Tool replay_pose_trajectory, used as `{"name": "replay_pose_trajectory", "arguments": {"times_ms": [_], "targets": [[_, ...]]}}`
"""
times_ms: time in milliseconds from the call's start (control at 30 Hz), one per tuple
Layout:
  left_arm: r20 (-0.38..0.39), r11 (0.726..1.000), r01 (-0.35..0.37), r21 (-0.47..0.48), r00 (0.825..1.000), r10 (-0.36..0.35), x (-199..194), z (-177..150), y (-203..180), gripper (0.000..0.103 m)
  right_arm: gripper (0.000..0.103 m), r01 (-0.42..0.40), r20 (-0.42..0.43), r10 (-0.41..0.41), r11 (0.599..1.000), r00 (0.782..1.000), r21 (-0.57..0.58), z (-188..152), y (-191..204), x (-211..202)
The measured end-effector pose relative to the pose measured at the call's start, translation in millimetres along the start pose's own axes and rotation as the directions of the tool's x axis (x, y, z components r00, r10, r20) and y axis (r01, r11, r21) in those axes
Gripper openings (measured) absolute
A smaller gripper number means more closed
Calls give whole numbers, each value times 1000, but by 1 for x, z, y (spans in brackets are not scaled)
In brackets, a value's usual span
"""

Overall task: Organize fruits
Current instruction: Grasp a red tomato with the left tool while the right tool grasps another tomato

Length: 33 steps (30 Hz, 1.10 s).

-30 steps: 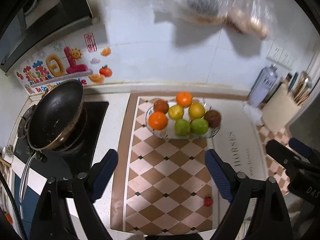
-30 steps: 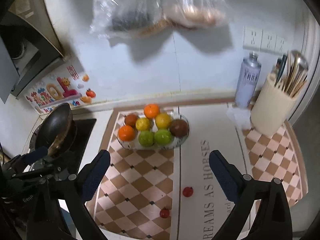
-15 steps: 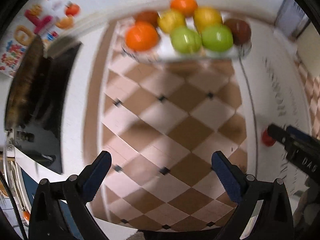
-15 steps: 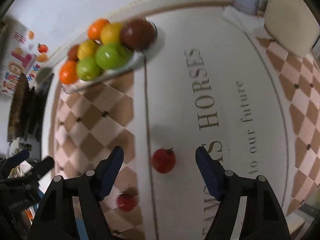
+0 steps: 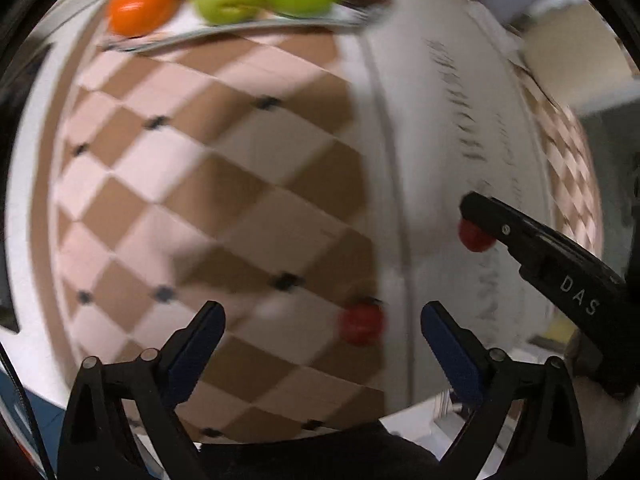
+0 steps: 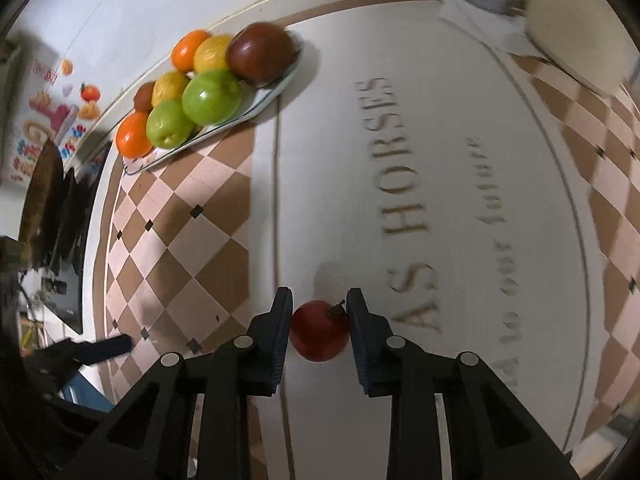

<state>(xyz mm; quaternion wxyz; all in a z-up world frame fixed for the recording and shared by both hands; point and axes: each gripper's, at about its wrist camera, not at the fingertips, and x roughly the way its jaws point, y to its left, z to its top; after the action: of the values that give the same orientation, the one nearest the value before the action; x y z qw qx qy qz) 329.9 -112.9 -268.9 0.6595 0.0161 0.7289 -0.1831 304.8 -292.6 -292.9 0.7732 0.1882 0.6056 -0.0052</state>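
Observation:
A glass plate [image 6: 276,92] holds oranges, lemons, green apples and dark fruits at the back of the patterned mat [image 6: 440,184]. Two small red fruits lie loose on the mat. My right gripper [image 6: 319,300] has its jaws on both sides of one red fruit [image 6: 319,330], pads touching or nearly touching it, on the mat. In the left wrist view my left gripper [image 5: 322,314] is open and low over the mat, with the other red fruit [image 5: 361,325] between its fingers, nearer the right one. The right gripper's finger [image 5: 520,232] partly covers its fruit [image 5: 474,236] there.
A black pan and stove [image 6: 48,216] lie at the left. A cream utensil holder [image 6: 576,16] stands at the back right against the white wall. The mat's front edge and counter edge [image 5: 420,412] are just below the left gripper.
Both grippers have dropped toward the mat. The right jaws have narrowed around one small red fruit. The left gripper has moved forward so the other red fruit lies between its open fingers.

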Motion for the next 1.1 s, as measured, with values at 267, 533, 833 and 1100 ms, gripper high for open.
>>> {"name": "replay_pose_trajectory", "arguments": {"times_ms": [267,533,833,1100], "targets": [[-74,996,8,91,997,-1,27,-12,-35,53,30,22,10,-22,997,1000,69,-17,-31,-18],[-37,993,6,121,999,-1,24,-18,-47,25,30,17,33,-20,997,999,79,-22,-36,-31],[41,998,54,-13,998,-53,-21,-2,2,25,30,-38,80,32,996,996,78,-3,-27,-48],[120,973,135,-187,986,-114,-56,33,70,25,30,-144,74,140,989,987,44,21,3,-48]]}}
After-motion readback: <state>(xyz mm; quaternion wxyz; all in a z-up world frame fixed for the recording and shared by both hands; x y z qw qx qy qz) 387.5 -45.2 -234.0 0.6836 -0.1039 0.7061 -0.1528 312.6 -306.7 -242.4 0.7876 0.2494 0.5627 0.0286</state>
